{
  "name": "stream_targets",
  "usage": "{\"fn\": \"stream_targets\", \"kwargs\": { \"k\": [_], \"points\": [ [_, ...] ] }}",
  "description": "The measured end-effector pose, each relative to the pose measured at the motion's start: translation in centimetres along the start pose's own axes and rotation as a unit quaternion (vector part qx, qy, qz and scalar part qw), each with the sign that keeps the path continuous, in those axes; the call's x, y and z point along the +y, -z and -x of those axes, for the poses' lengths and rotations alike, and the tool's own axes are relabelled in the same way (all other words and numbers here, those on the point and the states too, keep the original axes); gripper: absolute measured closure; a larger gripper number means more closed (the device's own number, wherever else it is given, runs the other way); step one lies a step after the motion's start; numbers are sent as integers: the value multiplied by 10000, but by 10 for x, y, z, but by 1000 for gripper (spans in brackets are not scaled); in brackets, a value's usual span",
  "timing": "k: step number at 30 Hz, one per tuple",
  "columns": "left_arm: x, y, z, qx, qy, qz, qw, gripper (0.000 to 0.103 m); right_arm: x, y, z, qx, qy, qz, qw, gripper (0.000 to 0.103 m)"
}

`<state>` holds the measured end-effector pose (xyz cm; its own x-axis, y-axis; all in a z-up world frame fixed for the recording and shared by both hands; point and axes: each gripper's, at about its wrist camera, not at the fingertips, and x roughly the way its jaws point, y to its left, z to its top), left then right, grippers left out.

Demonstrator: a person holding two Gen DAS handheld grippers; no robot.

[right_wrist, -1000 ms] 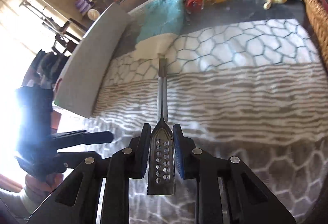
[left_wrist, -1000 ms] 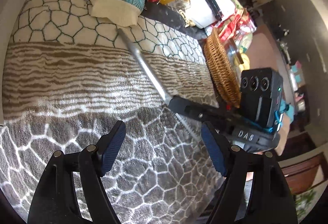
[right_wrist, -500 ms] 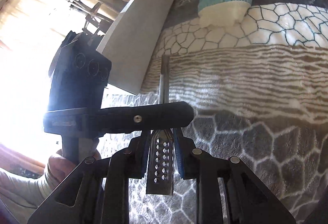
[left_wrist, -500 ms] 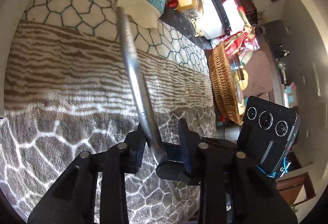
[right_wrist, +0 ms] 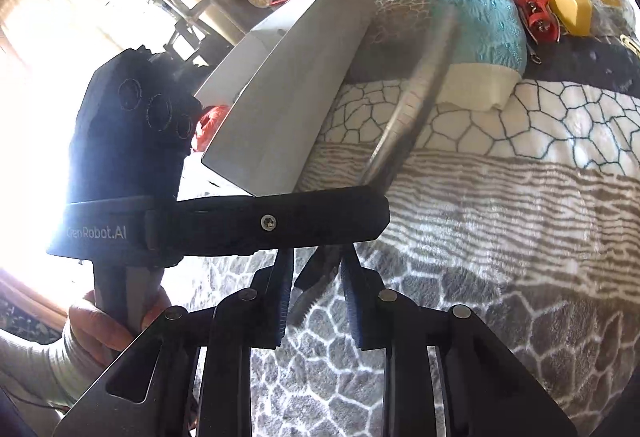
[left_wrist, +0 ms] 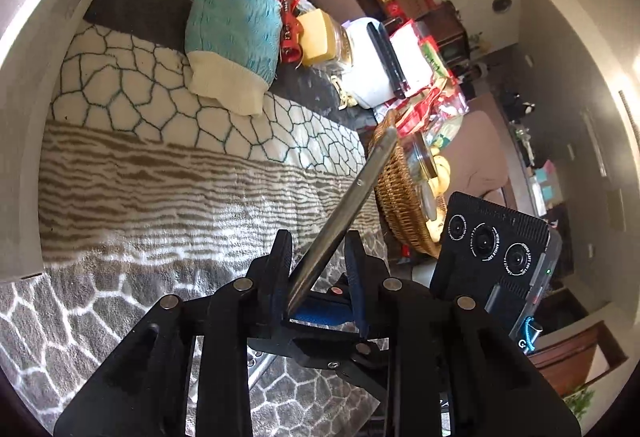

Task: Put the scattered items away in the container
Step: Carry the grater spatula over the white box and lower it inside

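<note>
The left gripper (left_wrist: pixel 320 269) and the right gripper (right_wrist: pixel 316 297) both clamp a metal spatula (left_wrist: pixel 344 213) above the patterned blanket (left_wrist: pixel 160 189). The left one's jaws have just closed on its handle. Its long handle slants up and away toward the wicker basket (left_wrist: pixel 400 197), past the teal hat (left_wrist: pixel 232 33).

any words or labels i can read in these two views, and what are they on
"GenRobot.AI" – side of the left gripper housing, seen in the right wrist view; the first letter is dim.
"WIDE ANGLE 120" – beside a lens on the camera block of the right gripper, in the left wrist view; the small print around the other lenses is too small to read.
Red packaging beyond the wicker basket: print too blurred to read.
</note>
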<state>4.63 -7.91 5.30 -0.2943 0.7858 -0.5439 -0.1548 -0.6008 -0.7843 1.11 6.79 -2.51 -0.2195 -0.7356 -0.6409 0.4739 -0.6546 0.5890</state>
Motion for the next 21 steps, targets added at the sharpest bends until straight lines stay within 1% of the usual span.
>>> {"fn": "stream_targets", "kwargs": {
  "k": [1, 5, 7, 9, 10, 11, 13, 15, 17, 18, 19, 20, 21],
  "points": [
    [-1, -1, 2, -10, 23, -9, 10000, 79, 1, -1, -2, -23, -62, -34, 10000, 82],
    [-7, -7, 20, -171, 182, -54, 9997, 79, 11, -8, 1, -155, -77, 56, 9998, 83],
    [-16, -11, 40, -394, 202, -161, 9989, 79, 20, -16, 6, -268, -92, 123, 9995, 84],
    [-27, -18, 66, -744, 289, -327, 9963, 71, 33, -27, 15, -461, -93, 246, 9986, 84],
    [-32, -22, 82, -970, 281, -412, 9940, 63, 41, -33, 20, -567, -123, 289, 9979, 84],
    [-37, -25, 100, -1228, 170, -515, 9909, 55, 48, -41, 24, -695, -145, 322, 9970, 85],
    [-40, -33, 133, -1617, -154, -680, 9844, 48, 62, -62, 25, -840, -255, 331, 9956, 85],
    [-34, -46, 160, -1861, -712, -700, 9774, 48, 74, -88, 18, -821, -259, 356, 9957, 85],
    [-22, -58, 186, -2092, -1166, -604, 9690, 48, 85, -116, 4, -713, -278, 418, 9962, 89],
    [-13, -63, 199, -2192, -1297, -537, 9655, 48, 92, -130, -4, -677, -328, 409, 9963, 89],
    [-4, -67, 211, -2295, -1302, -451, 9635, 47, 97, -142, -13, -619, -388, 393, 9966, 90],
    [7, -70, 222, -2386, -1282, -327, 9621, 41, 102, -155, -24, -544, -443, 346, 9969, 92],
    [19, -72, 231, -2464, -1326, -190, 9599, 38, 107, -169, -39, -430, -499, 257, 9975, 92]
  ]
}}
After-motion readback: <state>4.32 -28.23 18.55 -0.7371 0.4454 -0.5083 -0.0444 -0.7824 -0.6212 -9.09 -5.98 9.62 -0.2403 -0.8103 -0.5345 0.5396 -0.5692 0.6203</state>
